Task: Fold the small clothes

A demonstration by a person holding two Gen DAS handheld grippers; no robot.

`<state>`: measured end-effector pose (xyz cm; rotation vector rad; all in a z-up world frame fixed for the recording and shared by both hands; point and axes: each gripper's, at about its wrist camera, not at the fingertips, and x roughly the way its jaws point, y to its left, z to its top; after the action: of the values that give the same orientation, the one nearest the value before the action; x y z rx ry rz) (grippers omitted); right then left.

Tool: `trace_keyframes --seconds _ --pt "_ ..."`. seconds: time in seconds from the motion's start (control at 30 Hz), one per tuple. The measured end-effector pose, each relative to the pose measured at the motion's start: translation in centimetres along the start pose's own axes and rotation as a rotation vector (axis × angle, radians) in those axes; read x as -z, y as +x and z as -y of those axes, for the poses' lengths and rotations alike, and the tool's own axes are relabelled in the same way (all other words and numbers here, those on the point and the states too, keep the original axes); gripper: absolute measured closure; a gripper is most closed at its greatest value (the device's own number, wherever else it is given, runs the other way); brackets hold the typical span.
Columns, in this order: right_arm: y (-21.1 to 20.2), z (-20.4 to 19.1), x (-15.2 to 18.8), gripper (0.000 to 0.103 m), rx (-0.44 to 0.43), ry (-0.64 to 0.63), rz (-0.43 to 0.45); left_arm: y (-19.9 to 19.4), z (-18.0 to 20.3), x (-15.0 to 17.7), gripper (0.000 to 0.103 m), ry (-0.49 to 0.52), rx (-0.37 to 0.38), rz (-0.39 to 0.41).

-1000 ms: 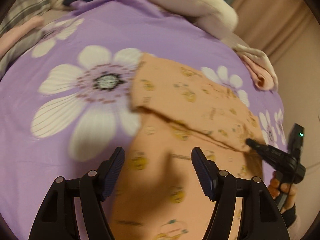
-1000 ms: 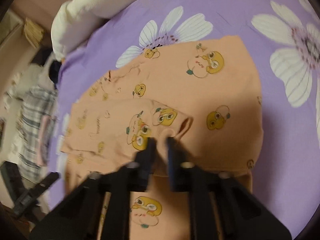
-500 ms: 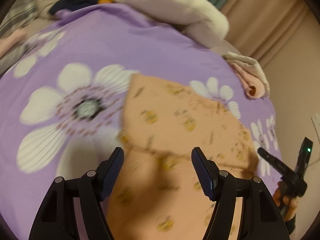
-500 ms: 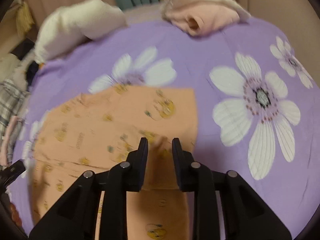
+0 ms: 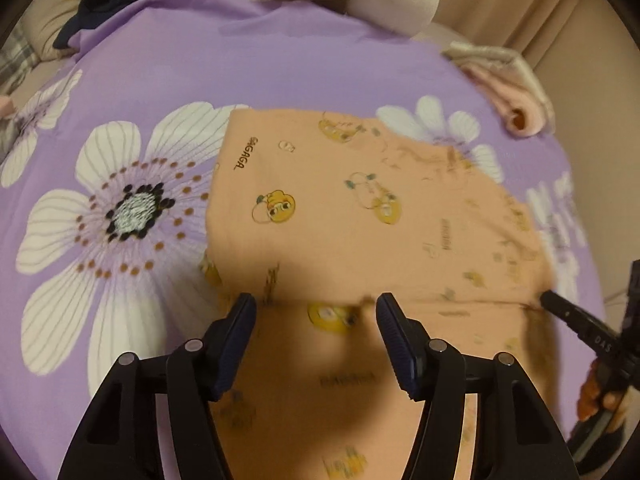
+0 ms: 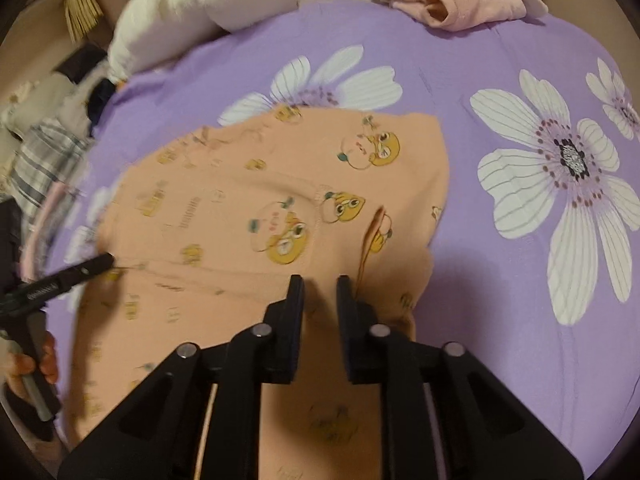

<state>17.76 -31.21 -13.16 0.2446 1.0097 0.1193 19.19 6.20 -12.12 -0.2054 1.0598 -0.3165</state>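
Centrally, a peach cartoon-print garment (image 5: 360,208) is shown half folded on the purple flowered bedspread (image 5: 280,68). Bare bedspread is left around it; a rolled pink garment (image 6: 460,4) and a white pillow (image 6: 200,4) are seen at the far edge. The left gripper (image 5: 316,312), jaws lately narrowing, is held wide and empty; the right gripper (image 6: 320,292) is held narrow, gripping nothing.

A purple sheet (image 5: 304,64) printed with white flowers (image 6: 568,184) is spread out, with a white pillow (image 6: 192,8) and striped fabric (image 6: 44,160) seen at its far edge.
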Motion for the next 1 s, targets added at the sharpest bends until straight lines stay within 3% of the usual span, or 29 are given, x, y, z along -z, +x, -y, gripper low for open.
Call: trace_keyframes --seconds 0.03,0.1,0.17,0.23,0.43,0.53,0.63,0.73,1.0 --pt "-1.2 0.1 0.3 0.076 -0.025 0.008 0.015 -1.2 -0.3 0.5 0.041 0.001 0.019 0.012" --pt "-3.6 0.3 1.4 0.067 -0.074 0.018 0.04 -3.0 -1.2 1.6 0.031 -0.017 0.054 0.018" --pt "-5.8 0.9 3.2 0.056 -0.119 0.035 0.048 -4.5 -2.4 3.1 0.028 -0.053 0.096 0.017" --pt "-6.7 1.5 4.7 0.053 -0.142 0.06 0.032 -5.8 -4.1 5.1 0.027 -0.1 0.133 0.009" --pt "-8.7 5.1 10.0 0.052 -0.179 0.186 -0.012 -6.2 -6.9 9.3 0.027 -0.202 0.19 -0.039" --pt "-8.5 6.2 12.2 0.052 -0.227 0.249 -0.048 -5.7 -6.9 9.6 0.027 -0.23 0.274 -0.051" --pt "-7.6 6.3 13.2 0.052 -0.298 0.296 -0.084 -4.6 -6.6 9.4 0.027 -0.26 0.38 -0.069" --pt "-6.2 5.7 14.2 0.052 -0.378 0.335 -0.116 -4.2 -6.1 9.9 0.027 -0.269 0.402 -0.068" --pt "-7.2 3.6 17.9 0.054 -0.509 0.311 -0.186 -5.8 -5.9 14.0 0.027 -0.248 0.555 -0.13"
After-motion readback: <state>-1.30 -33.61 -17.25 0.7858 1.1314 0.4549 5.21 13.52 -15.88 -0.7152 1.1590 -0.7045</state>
